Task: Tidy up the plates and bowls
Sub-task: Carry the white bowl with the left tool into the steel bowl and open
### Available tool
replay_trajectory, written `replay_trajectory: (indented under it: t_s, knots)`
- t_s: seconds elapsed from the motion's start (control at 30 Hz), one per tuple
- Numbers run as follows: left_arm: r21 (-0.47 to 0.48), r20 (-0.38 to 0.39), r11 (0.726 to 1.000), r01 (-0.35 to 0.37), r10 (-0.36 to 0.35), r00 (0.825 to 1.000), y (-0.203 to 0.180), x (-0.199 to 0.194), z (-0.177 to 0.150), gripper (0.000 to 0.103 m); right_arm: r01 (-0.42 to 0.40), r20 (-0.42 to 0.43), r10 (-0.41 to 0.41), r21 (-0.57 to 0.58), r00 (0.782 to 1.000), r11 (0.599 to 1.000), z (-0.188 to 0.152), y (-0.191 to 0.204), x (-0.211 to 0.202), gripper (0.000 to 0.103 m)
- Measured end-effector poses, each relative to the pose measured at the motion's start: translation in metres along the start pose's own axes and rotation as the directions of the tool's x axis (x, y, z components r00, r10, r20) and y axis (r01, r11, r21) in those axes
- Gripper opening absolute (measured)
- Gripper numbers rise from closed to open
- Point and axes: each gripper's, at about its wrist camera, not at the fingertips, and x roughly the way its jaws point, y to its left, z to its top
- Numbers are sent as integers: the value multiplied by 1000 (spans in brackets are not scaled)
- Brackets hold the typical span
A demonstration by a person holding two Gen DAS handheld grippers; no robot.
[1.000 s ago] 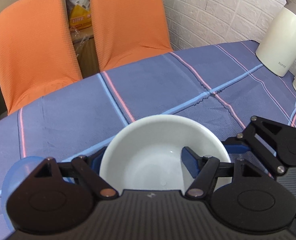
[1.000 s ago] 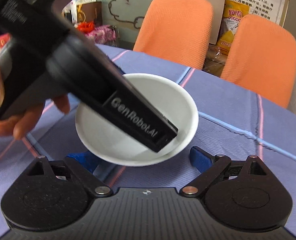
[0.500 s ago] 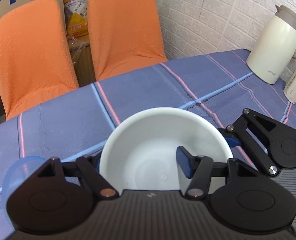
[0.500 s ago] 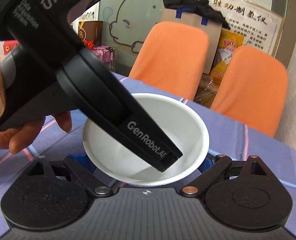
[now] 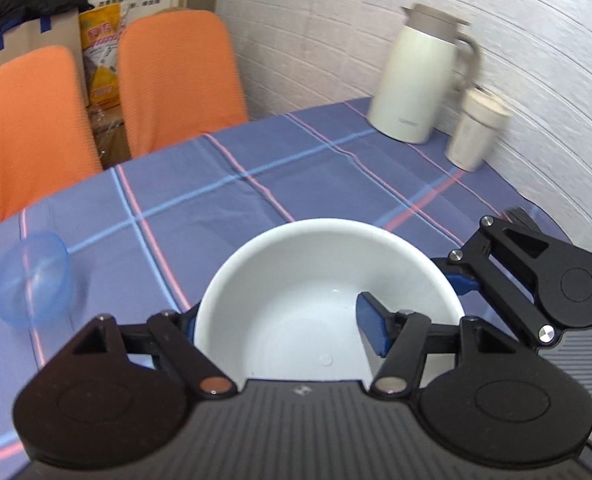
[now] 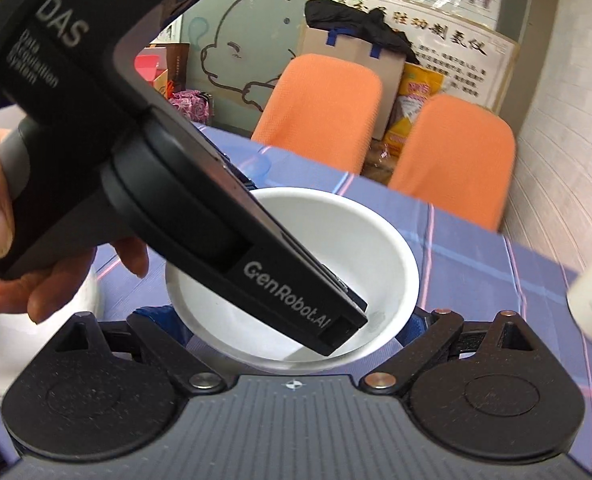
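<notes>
Checked tablecloth (image 5: pixel 304 184), left claw (image 5: pixel 283 320) clamping white bowl (image 5: pixel 296 280), right claw (image 6: pixel 291 320) seemingly spread around it, kettle (image 5: pixel 416 80) beyond.

The white bowl (image 5: pixel 296 300) is plain, deep and round, empty inside, sitting upright between my left fingers, one blue pad inside its wall and one outside; a small translucent blue bowl (image 5: pixel 31 284) rests apart on the tablecloth, off to my left, also empty.

Two bowls (image 5: pixel 328 296) (image 5: pixel 31 278), two chairs (image 5: pixel 27 128) (image 5: pixel 179 76), one jug (image 5: pixel 420 76), one cup (image 5: pixel 476 132)
</notes>
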Motion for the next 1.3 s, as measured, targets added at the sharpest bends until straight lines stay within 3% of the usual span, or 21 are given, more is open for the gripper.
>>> replay_trajectory:
  t_s: [0.23,0.47,0.7,0.97,1.3]
  knots:
    - [30,-8,999,16,-16,1000,-45,-18,-58,64,-4,-29,5,63,1000,998,-38,13,-34,84]
    - [-4,-54,1000,18,-18,998,-48,-2,-85,68,32,-74,-27,64,997,997,-55,20,-27,83]
    - [-34,-78,999,24,-27,997,-37,5,-91,70,63,-81,-56,80,995,995,-70,13,-37,82]
    - [-43,-22,999,23,-24,999,-30,-17,-87,72,27,-54,-19,146,998,989,-90,6,-69,82]
    - [-71,-5,997,-7,7,1000,-22,-28,-86,72,36,-12,-34,255,999,966,-101,-9,-71,82]
